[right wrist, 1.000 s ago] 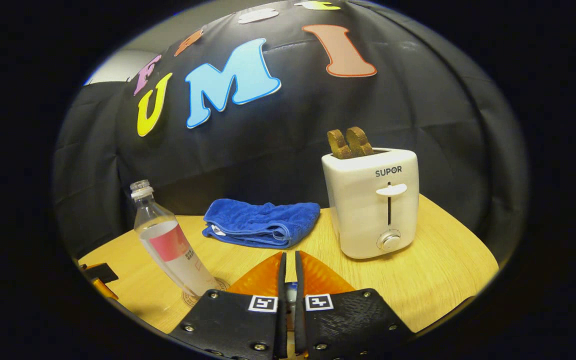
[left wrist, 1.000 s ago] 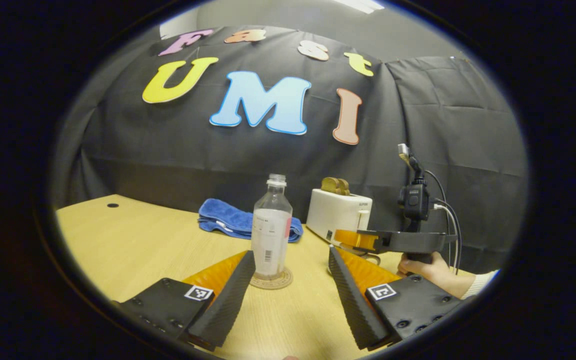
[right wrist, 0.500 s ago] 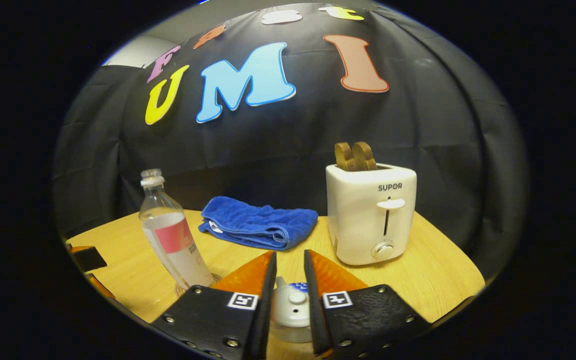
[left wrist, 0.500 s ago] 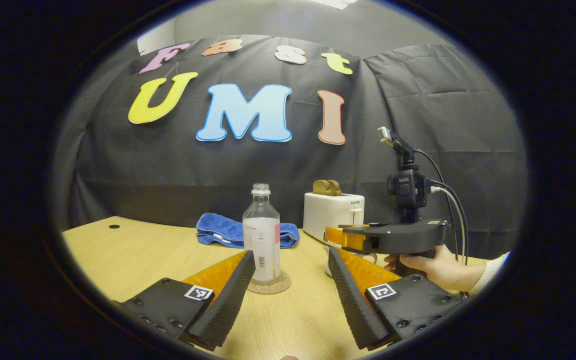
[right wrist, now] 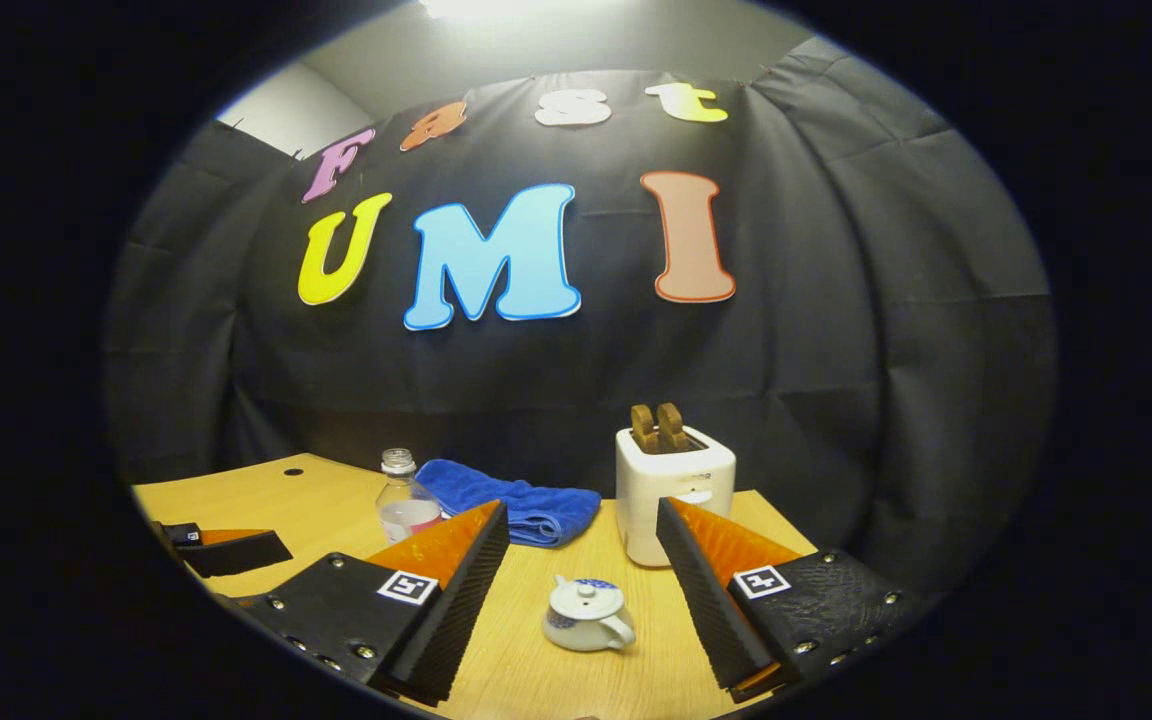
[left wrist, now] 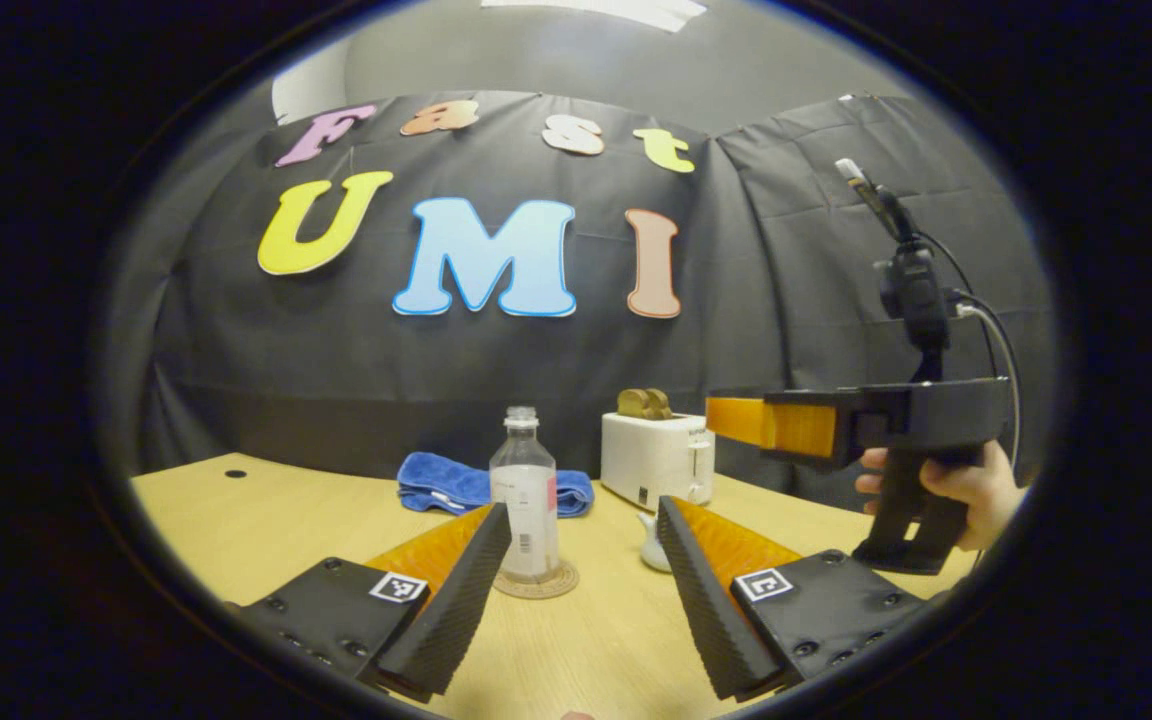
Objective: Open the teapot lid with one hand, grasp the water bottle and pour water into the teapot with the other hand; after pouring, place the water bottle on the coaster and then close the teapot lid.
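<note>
With the lid on the teapot (right wrist: 586, 613) and the bottle (left wrist: 526, 495) upright on its coaster (left wrist: 536, 582), both grippers, left (left wrist: 581, 560) and right (right wrist: 581, 560), hang wide and empty, well above.

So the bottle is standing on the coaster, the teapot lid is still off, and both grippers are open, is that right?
Not quite. The lid sits on the teapot, as the right gripper view shows. The rest holds: the bottle stands on the coaster, and both the left gripper and the right gripper are open.
</note>
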`<state>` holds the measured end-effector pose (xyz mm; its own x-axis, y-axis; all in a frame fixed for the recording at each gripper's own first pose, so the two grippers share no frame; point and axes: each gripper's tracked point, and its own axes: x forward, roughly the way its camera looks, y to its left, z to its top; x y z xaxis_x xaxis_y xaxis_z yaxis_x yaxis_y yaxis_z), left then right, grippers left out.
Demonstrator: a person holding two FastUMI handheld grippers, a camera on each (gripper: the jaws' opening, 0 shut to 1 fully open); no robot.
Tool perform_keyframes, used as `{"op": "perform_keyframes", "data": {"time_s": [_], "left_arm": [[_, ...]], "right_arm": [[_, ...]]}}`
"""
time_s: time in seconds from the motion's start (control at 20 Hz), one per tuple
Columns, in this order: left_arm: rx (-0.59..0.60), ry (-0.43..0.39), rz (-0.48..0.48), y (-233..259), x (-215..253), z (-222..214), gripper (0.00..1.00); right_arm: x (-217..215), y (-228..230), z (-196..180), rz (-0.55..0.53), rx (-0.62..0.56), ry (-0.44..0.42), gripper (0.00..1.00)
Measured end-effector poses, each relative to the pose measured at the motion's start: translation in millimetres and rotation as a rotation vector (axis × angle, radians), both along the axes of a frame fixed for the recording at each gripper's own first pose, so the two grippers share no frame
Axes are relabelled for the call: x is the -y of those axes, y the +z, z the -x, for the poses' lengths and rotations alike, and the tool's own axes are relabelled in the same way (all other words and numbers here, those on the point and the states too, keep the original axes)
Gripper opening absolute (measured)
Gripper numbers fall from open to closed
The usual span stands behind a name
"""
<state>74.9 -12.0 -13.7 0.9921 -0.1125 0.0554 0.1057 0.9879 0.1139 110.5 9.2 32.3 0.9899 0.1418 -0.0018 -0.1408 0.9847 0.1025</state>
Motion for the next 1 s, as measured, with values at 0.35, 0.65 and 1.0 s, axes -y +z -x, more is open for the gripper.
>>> {"op": "perform_keyframes", "data": {"time_s": [0.35,0.65,1.0], "left_arm": [[0.007,0.030,-0.043,-10,6,26,0.99],[-0.042,0.072,-0.027,-42,6,34,0.99],[-0.051,0.114,-0.044,-44,-1,40,0.99]], "right_arm": [[-13,-23,79,0.023,0.038,-0.018,0.92],[-33,-64,99,0.043,0.017,-0.008,0.92],[-37,-80,97,0.045,0.012,0.020,0.92]]}}
